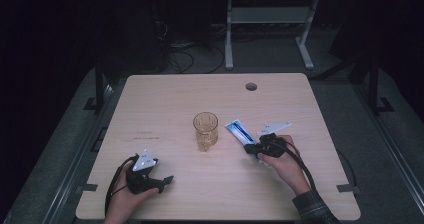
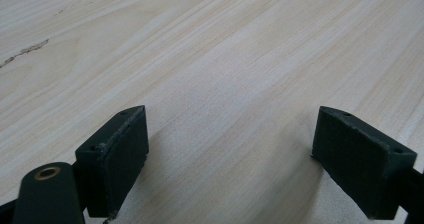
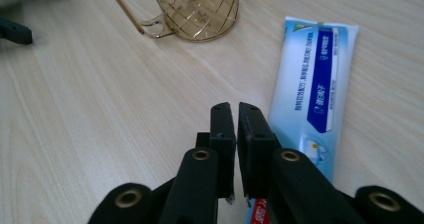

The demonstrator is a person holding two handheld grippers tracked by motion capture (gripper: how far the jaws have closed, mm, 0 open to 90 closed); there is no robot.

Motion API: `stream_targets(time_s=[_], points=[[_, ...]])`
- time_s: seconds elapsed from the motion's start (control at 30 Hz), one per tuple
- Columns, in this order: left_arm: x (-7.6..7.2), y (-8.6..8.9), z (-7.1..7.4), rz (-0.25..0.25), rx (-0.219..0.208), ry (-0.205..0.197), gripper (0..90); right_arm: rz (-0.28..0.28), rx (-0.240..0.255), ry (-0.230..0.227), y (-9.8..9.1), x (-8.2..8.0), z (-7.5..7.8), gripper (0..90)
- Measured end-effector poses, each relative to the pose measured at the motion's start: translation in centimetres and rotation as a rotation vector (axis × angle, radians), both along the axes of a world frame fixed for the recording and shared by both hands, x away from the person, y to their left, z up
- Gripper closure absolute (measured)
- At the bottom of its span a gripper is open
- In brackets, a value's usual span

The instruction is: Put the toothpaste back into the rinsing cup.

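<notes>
Toothpaste is my job now: a flat white and blue plastic tube [image 3: 312,89] lying on the pale wooden table [image 1: 165,96], at about four o'clock from the amber glass cup with a handle [image 1: 205,130] in the middle. My right gripper [image 3: 235,109] sits over the tube's near end with its jaws almost together, and nothing is squeezed between them. My left gripper [image 1: 165,181] rests at about seven o'clock from the cup, jaws wide apart over bare wood. To do this well, I think I should spread the right jaws, slide one on each side of the tube, then pinch softly.
</notes>
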State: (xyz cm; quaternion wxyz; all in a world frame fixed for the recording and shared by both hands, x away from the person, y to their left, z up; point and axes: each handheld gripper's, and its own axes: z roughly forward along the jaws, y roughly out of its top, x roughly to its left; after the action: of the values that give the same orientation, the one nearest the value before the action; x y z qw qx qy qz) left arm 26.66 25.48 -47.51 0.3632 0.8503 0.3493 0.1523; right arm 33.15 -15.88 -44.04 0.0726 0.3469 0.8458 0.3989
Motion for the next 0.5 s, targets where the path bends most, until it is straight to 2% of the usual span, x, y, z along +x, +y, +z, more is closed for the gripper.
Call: stream_targets(time_s=[0.43,0.5], points=[[0.0,0.0,0.0,0.0,-0.001,0.0,14.2,-0.085,0.027,-0.008,-1.0,1.3,1.2,63.3],[0.0,0.0,0.0,0.0,-0.001,0.0,14.2,-0.094,0.013,0.0,-1.0,1.7,1.2,58.3]])
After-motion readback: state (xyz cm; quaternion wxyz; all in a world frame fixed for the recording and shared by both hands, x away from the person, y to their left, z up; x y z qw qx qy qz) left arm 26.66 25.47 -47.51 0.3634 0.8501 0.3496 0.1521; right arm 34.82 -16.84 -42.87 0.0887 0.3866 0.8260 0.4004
